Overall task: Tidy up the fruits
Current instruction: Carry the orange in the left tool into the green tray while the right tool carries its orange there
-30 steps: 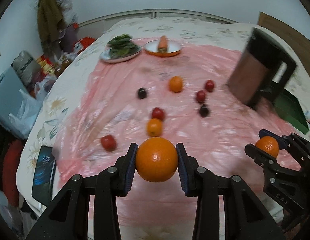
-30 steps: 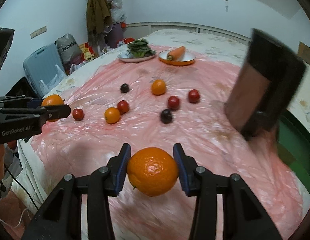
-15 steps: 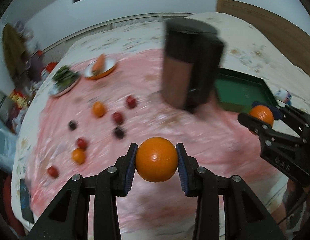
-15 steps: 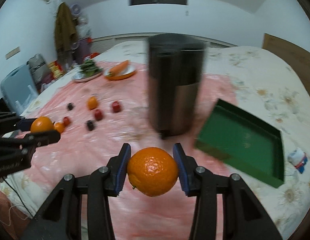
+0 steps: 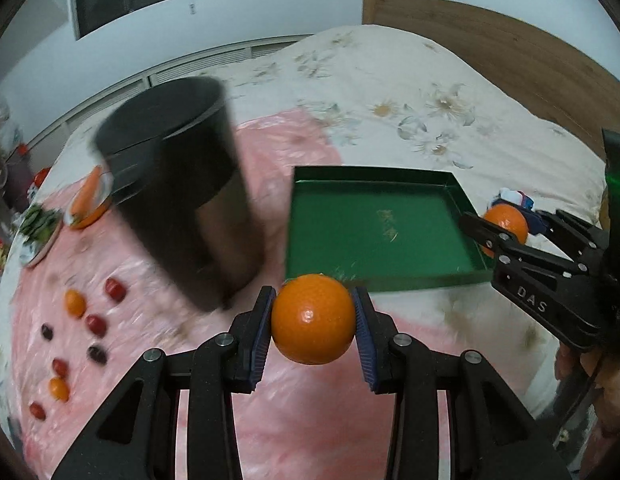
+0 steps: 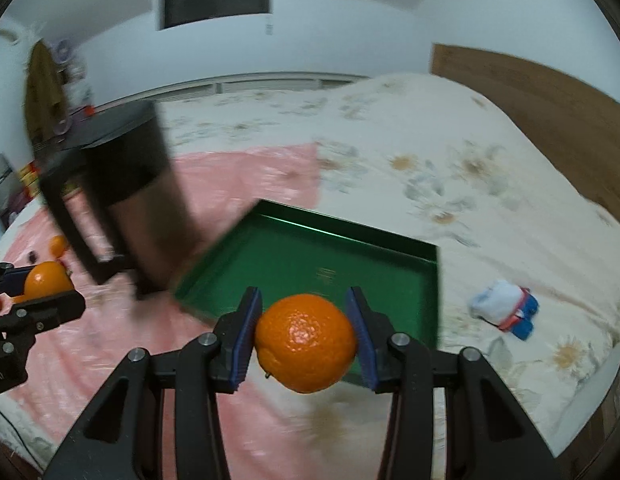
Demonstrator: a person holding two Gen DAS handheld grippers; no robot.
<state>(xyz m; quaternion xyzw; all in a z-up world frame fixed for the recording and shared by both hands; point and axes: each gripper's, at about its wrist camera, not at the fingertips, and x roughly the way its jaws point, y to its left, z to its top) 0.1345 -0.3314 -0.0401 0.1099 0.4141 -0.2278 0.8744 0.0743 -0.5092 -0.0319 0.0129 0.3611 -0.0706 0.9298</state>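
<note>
A: How do the fruits handle in your tools?

B: Each orange feels to me like a firm, round and rather light thing, I judge. The skin is dimpled, so the blue pads do not slip much, but a ball can roll out, so I hold it across the widest part. My left tool [image 5: 313,326] is pinching one orange [image 5: 313,319] at its middle, and my right tool [image 6: 306,342] is pinching the other orange [image 6: 306,343] the same way.

A: How do they look, and where are they?

B: Bright orange, glossy, no bruises that I can see. Both hang in the air above the bed, just at the near edge of the green tray [image 5: 374,224], which is empty. Small red, dark and orange fruits [image 5: 95,323] lie on the pink sheet [image 5: 302,420] beyond the dark bin [image 5: 178,200]
</note>
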